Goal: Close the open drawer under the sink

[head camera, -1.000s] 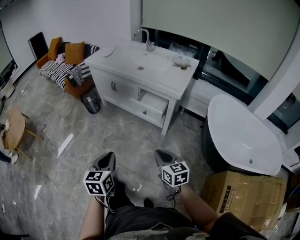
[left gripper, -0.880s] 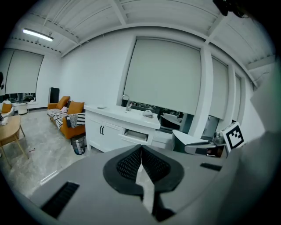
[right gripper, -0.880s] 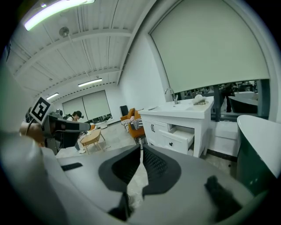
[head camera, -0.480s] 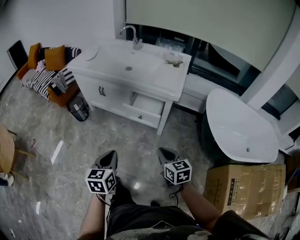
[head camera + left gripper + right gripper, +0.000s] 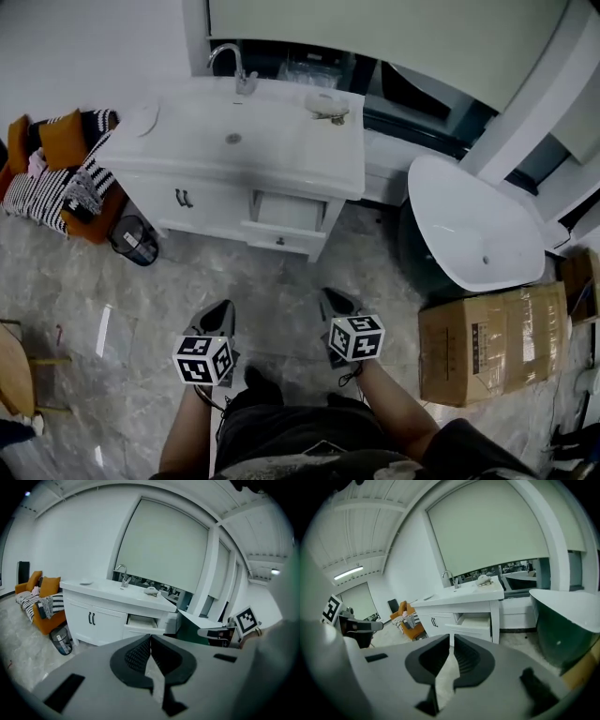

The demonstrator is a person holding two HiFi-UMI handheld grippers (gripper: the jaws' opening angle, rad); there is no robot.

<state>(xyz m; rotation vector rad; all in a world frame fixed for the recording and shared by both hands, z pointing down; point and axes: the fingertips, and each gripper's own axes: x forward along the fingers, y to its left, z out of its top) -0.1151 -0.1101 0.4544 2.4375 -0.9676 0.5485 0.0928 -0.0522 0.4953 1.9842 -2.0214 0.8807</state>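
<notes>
A white vanity (image 5: 234,155) with a sink and tap stands ahead of me. Its right-hand drawer (image 5: 279,240) is pulled out, the front panel jutting from the cabinet; it also shows in the left gripper view as the drawer (image 5: 142,623) and in the right gripper view as the drawer (image 5: 473,623). My left gripper (image 5: 221,307) and right gripper (image 5: 330,298) hang side by side over the marble floor, well short of the vanity and pointing at it. The left gripper (image 5: 150,638) is shut and holds nothing. The right gripper (image 5: 451,637) is also shut and holds nothing.
A white bathtub (image 5: 469,225) stands right of the vanity, with a cardboard box (image 5: 492,342) in front of it. An orange sofa (image 5: 56,169) and a small bin (image 5: 134,241) sit to the left. A wooden stool (image 5: 9,370) is at the far left.
The person has walked towards the vanity with both grippers carried forward; the vanity and its drawer now sit nearer and more squarely ahead. Both grippers stayed shut.
</notes>
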